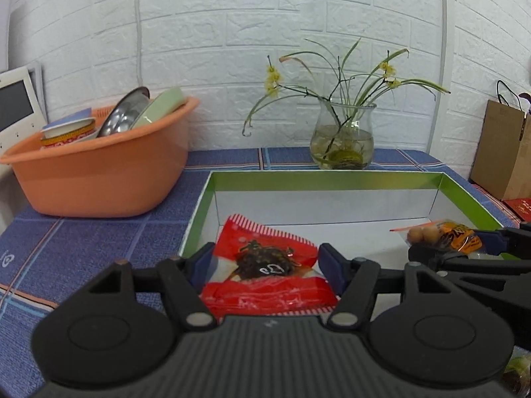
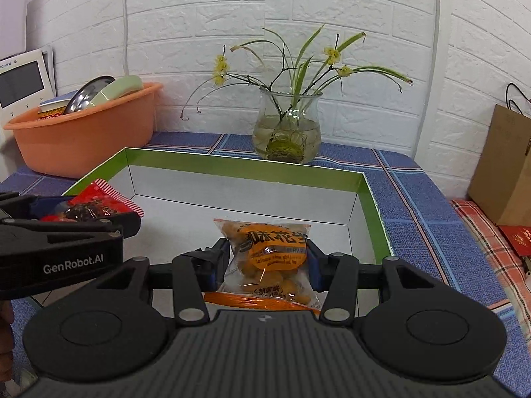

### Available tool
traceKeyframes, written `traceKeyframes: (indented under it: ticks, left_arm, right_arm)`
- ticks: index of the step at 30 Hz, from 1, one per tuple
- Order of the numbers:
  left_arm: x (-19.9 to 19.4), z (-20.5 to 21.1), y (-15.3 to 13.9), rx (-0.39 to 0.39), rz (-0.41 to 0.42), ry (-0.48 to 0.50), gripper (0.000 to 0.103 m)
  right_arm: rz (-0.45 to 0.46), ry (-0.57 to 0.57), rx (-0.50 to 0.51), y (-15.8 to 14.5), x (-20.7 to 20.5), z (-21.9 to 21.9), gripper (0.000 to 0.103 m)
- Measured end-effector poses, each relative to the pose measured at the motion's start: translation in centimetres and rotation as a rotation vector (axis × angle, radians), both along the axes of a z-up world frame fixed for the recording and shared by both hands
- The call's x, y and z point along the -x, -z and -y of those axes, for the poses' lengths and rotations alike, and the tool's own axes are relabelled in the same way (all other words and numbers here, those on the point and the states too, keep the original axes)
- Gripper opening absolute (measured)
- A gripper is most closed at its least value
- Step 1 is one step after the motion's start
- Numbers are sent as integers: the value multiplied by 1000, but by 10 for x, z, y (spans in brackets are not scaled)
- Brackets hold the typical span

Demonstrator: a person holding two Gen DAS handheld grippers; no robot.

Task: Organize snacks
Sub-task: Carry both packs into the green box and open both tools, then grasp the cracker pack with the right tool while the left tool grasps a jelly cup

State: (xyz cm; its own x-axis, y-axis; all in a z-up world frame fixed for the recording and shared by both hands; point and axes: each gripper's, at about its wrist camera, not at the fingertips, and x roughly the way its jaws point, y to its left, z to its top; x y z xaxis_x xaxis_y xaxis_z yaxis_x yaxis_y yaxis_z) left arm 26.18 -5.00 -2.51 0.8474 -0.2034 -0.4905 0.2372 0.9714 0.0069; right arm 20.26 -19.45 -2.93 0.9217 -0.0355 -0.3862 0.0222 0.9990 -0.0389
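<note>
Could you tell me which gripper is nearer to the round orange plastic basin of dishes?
The left. The left gripper, holding the red snack packet, sits at the green-rimmed box's basin-side edge; the right gripper is further from the basin.

basin (image 1: pixel 99 179) left of box (image 1: pixel 332 179), vase (image 1: pixel 343 139) behind it, paper bag (image 1: pixel 504 152) far right

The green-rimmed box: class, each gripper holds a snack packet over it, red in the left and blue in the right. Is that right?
One detail is wrong. The right gripper holds an orange peanut packet, not a blue one, as the right wrist view shows. The left gripper does hold the red packet over the green-rimmed box.
</note>
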Motion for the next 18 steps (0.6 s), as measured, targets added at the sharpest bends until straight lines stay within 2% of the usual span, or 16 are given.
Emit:
traceKeyframes:
  ticks: [1,3,4,7,11,15,18]
  left_arm:
    - [1,1,1,-8,9,5,71]
    - [2,2,1,-26,27,-4,72]
    - [2,-1,0,-20,27,-3,73]
    - [4,-7,-6,18,21,-5,75]
    - [24,-20,-23,7,78,-3,78]
    - [64,-49,-36,-14,132,-25,81]
    - [95,-75,-34,-4,118,-41,84]
  right_arm:
    - [-6,-12,-2,0,-1,0,89]
    - [-2,-33,3,1,0,-1,101]
    - [11,-29,10,1,2,-2,103]
    - [37,-39,-5,-4,8,1,103]
    - [101,-54,-53,-18,36,12,103]
    - [165,-84,-89,-25,83,32,103]
    - [160,-127,-120,-22,116,48,103]
